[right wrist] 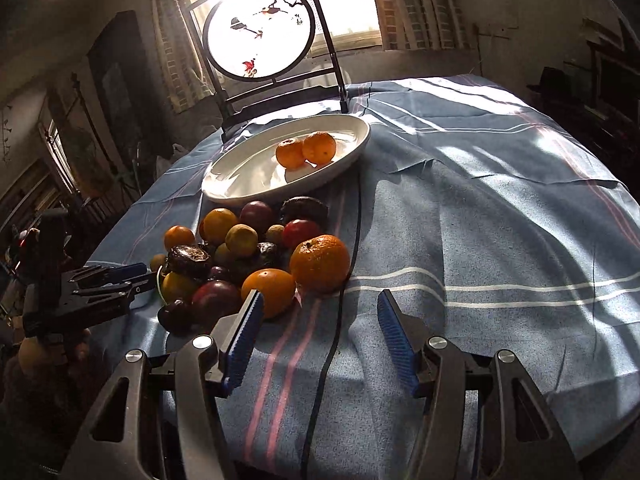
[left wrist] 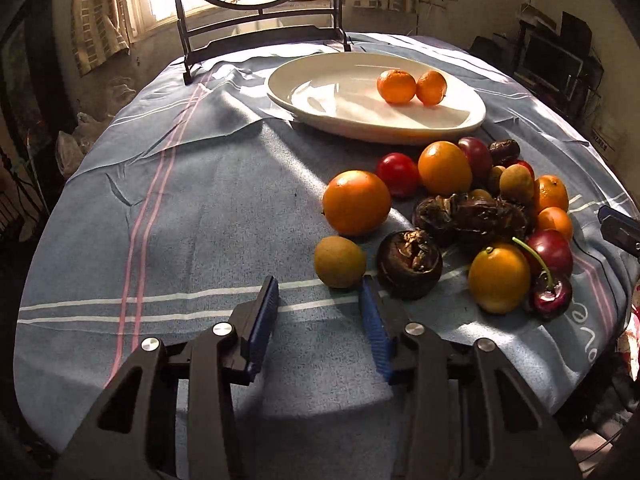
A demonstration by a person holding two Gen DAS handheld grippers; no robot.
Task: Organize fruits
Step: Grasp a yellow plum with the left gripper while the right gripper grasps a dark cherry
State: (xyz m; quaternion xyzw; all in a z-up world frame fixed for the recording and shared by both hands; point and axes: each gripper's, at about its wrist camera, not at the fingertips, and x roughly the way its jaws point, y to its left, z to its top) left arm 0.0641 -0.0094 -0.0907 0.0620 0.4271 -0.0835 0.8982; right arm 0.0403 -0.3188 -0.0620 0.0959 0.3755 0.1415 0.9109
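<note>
A white oval plate (left wrist: 320, 80) (right wrist: 240, 184) holds two small mandarins (left wrist: 396, 86) (right wrist: 306, 150). In front of it lies a pile of mixed fruit (left wrist: 472, 208) (right wrist: 240, 248): oranges (left wrist: 356, 202) (right wrist: 320, 262), red plums, dark water chestnuts (left wrist: 410, 264) and a cherry (left wrist: 550, 296). My left gripper (left wrist: 320, 304) is open and empty, just in front of a small yellow-green fruit (left wrist: 339, 262). My right gripper (right wrist: 320, 312) is open and empty, near an orange (right wrist: 270, 290) at the pile's edge. The left gripper also shows in the right wrist view (right wrist: 120, 276).
A blue striped cloth (left wrist: 180, 220) (right wrist: 500, 220) covers the round table. A round decorative screen on a dark stand (left wrist: 260, 12) (right wrist: 260, 40) stands at the far edge by the window. A black cable (right wrist: 340, 320) runs across the cloth.
</note>
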